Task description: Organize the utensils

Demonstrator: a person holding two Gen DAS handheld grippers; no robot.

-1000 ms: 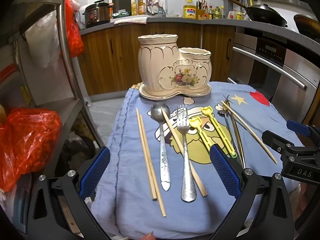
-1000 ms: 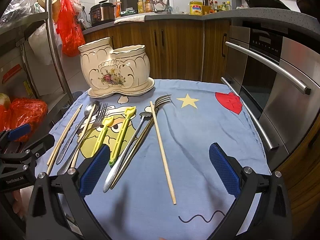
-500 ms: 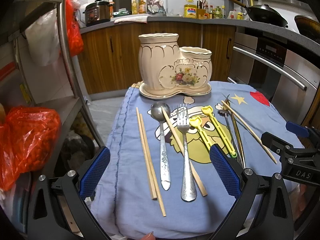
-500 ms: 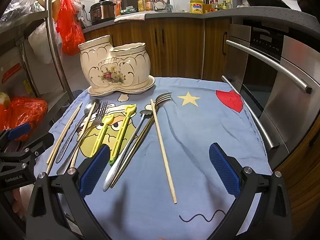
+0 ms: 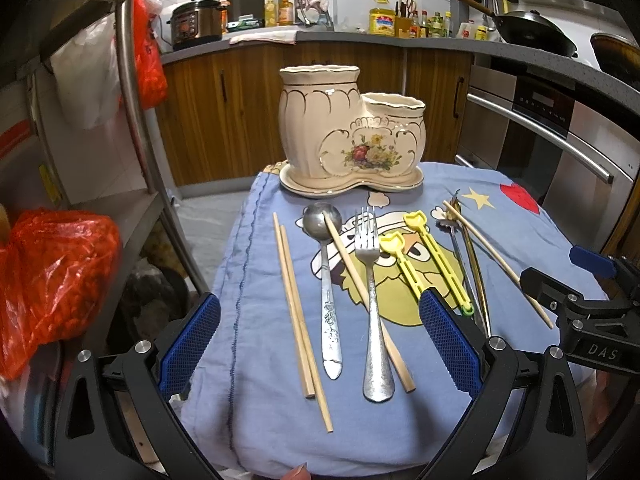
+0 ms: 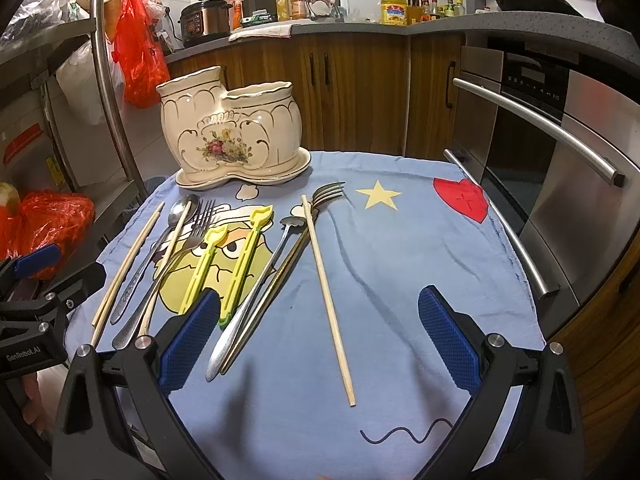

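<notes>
Nothing is sorted yet: the two-pot ceramic holder (image 5: 352, 132) stands at the far end of the table (image 6: 400, 280), apparently empty. On the cloth lie four chopsticks (image 5: 294, 300), two forks (image 5: 370, 280), two spoons (image 5: 326, 264) and two yellow clips (image 5: 434, 260). The left gripper (image 5: 320, 344) and right gripper (image 6: 316, 340) hover wide open, holding nothing.

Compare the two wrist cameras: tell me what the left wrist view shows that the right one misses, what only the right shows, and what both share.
Only the left wrist view shows the left gripper head-on, open over the silver fork and spoon, and the full pair of chopsticks.

Only the right wrist view shows the right gripper, open, the navy squiggle on the cloth, and the whole lone chopstick.

Both show the ceramic holder, the yellow tongs and the blue cloth.
</notes>
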